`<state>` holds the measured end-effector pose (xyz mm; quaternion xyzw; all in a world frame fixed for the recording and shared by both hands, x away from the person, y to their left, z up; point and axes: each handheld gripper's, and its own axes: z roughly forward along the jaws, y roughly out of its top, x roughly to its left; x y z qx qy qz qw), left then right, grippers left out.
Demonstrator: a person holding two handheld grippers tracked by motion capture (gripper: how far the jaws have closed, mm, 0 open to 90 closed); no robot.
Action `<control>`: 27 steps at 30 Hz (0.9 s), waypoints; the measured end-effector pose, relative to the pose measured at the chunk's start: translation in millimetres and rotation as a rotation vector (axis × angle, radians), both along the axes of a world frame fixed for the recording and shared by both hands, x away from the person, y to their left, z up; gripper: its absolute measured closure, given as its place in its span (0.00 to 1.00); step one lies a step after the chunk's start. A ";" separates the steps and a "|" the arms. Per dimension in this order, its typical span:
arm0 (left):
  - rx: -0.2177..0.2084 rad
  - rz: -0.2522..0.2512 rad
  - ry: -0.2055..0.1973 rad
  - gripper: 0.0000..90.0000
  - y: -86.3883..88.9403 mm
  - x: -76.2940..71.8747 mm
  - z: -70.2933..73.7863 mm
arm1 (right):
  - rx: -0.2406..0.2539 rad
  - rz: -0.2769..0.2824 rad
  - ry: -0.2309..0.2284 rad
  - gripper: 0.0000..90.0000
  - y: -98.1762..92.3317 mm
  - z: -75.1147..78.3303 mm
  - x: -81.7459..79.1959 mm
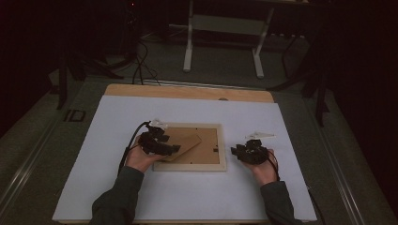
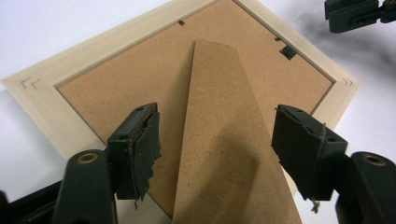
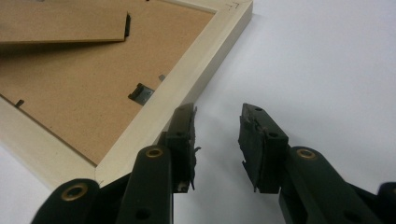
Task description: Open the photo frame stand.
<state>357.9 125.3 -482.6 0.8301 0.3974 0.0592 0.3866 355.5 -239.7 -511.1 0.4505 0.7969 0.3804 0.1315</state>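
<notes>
Picture frame [image 1: 190, 146] face down near the middle of the white tabletop [image 1: 141, 197], pale wooden border around a brown backing board. Brown stand flap [image 1: 185, 144] raised off the backing, narrow end toward the frame's far right part, wide end toward the left hand-held gripper.

Left hand-held gripper [image 1: 157, 143] over the frame's left portion, held in the left hand [image 1: 138, 158]. In the left gripper view, jaws wide apart, one on each side of the stand flap [image 2: 224, 140], touching nothing that can be seen; frame [image 2: 42, 100] turned corner-on beneath, small metal clip [image 2: 288, 51] near its far edge. Whether the flap is being held up by anything, cannot tell.

Right hand-held gripper [image 1: 249, 152] on the tabletop just right of the frame, held in the right hand [image 1: 264, 169]. In the right gripper view, jaws partly apart with bare white tabletop [image 3: 327, 70] between them, gripping nothing; left jaw just beside the frame's border [image 3: 187, 88], contact unclear. Metal clip [image 3: 141, 93] on the backing near that border.
</notes>
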 end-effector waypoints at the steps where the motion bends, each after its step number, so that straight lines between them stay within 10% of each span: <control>1: -0.003 -0.006 0.009 0.34 -0.4 1.6 -1.6 | -0.003 0.001 0.002 0.72 0.4 -0.5 -0.2; 27: 0.108 -0.068 0.071 0.39 -25.1 8.7 -20.2 | 0.005 -0.005 0.010 0.71 -0.5 -1.1 -1.5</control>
